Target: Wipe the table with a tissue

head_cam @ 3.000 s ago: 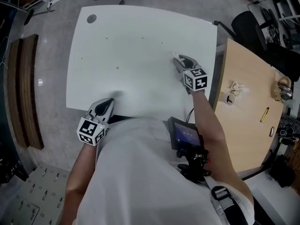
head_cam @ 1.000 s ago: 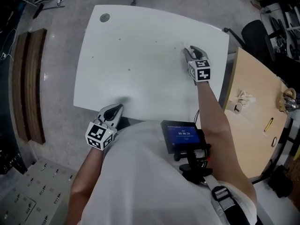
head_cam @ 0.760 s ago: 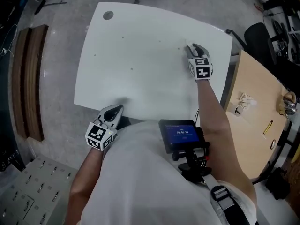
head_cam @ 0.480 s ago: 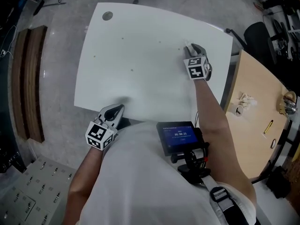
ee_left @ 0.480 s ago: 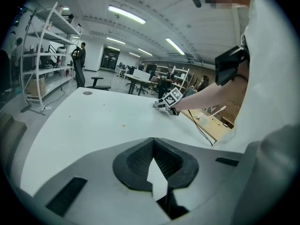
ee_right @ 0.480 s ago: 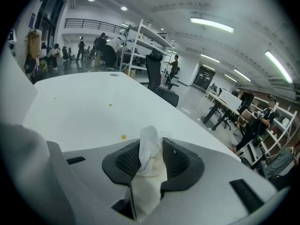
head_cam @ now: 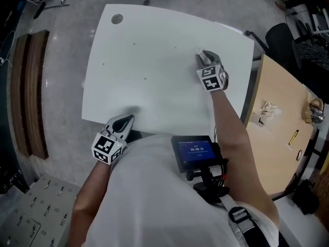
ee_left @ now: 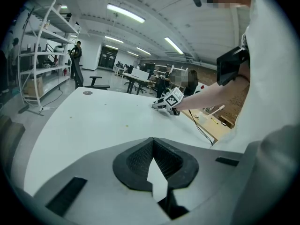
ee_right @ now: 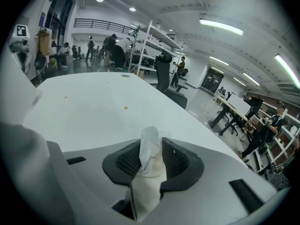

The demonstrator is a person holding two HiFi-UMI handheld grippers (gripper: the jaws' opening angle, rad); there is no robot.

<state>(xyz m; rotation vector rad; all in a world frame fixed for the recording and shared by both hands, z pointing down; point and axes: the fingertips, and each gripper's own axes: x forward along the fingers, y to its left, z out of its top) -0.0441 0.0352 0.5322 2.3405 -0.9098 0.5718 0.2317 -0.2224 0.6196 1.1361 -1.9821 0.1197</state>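
**Tissue pinched in the right gripper at the table's far right**

The right gripper (head_cam: 202, 55) points down at the white table (head_cam: 144, 60), close to its right edge and toward the far side. In the right gripper view its jaws (ee_right: 152, 159) are clamped on the tissue (ee_right: 149, 172), and they have just closed on it a little more. The tissue is bunched upright between the two dark pads. A crumpled tuft sticks out past the fingertips toward the table top, and the rest hangs down behind the pads. From the head view, only a scrap of white shows at the gripper's tip, and whether it touches the surface cannot be told.

The left gripper (head_cam: 126, 119) sits at the table's near edge, well apart from the right one. In its own view its fingertips (ee_left: 153, 149) meet at the front with nothing between them. A small yellowish speck (ee_right: 125, 108) lies on the table ahead of the tissue.
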